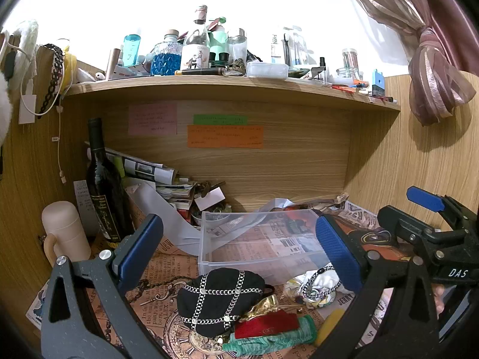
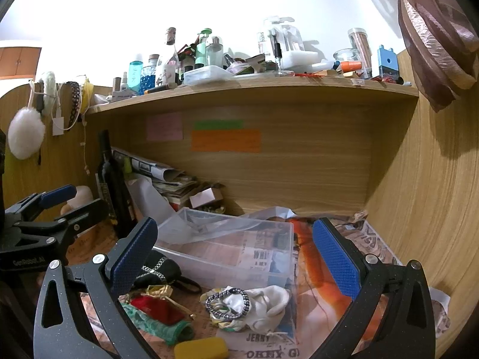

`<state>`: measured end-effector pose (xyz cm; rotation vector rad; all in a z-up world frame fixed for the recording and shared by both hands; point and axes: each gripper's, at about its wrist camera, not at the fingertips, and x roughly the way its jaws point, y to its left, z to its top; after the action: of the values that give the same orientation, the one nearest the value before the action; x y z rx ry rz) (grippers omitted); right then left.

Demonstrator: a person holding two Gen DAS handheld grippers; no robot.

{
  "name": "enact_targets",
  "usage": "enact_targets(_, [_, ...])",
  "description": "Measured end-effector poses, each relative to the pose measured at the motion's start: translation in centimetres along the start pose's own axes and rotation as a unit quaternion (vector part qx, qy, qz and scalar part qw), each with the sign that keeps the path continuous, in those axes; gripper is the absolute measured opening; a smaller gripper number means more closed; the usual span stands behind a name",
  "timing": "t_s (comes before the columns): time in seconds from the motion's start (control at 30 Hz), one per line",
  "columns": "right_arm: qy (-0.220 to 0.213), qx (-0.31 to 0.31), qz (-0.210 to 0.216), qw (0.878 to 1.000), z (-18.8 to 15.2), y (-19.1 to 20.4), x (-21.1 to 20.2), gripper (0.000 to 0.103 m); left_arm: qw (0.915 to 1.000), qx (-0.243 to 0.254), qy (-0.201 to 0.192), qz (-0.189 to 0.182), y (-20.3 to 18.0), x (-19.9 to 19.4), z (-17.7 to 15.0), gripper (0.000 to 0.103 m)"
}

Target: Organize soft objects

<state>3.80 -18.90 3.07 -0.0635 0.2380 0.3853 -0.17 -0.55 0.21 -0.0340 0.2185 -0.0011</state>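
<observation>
A pile of soft things lies on the newspaper-covered desk in front of a clear plastic bin (image 1: 260,239) (image 2: 233,248). It holds a black pouch with silver chains (image 1: 218,299) (image 2: 155,269), a red pouch (image 1: 266,323) (image 2: 157,308), a green knitted cloth (image 1: 269,341) (image 2: 155,326), a white drawstring pouch with a beaded bracelet (image 1: 317,287) (image 2: 257,302) and a yellow sponge (image 1: 329,326) (image 2: 200,348). My left gripper (image 1: 239,248) is open, above the black pouch. My right gripper (image 2: 236,257) is open, above the white pouch; it also shows in the left wrist view (image 1: 398,209).
A dark wine bottle (image 1: 103,185) and a beige mug (image 1: 64,233) stand at the left. Stacked papers (image 1: 167,182) lie behind the bin. A crowded shelf (image 1: 239,83) runs overhead. Wooden walls close both sides. A curtain (image 1: 434,68) hangs at the right.
</observation>
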Motion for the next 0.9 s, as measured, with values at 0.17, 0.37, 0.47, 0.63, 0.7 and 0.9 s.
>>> enact_targets(0.17, [0.000,-0.001,-0.001,1.000,-0.05,0.07,0.08,0.103,1.0000,0.000,0.001,-0.001,-0.09,0.07,-0.06,0.103])
enact_targets(0.37, [-0.001,-0.001,0.001,1.000,-0.02,0.01,0.02,0.103,1.0000,0.000,0.001,-0.001,-0.16,0.11,-0.09,0.103])
enact_targets(0.47, [-0.002,-0.001,0.000,1.000,0.01,0.14,-0.01,0.103,1.0000,0.000,0.001,-0.001,-0.19,0.10,-0.08,0.103])
enact_targets(0.63, [-0.005,0.000,0.001,1.000,0.01,0.19,-0.22,0.103,1.0000,0.000,0.000,-0.002,-0.31,0.09,-0.07,0.103])
enact_targets(0.7, [-0.005,0.001,0.001,1.000,0.04,0.23,-0.22,0.103,1.0000,0.000,0.000,-0.001,-0.34,0.10,-0.08,0.103])
enact_targets(0.9, [-0.005,0.000,0.001,1.000,0.08,0.16,-0.24,0.103,1.0000,0.000,0.000,-0.001,-0.36,0.10,-0.11,0.103])
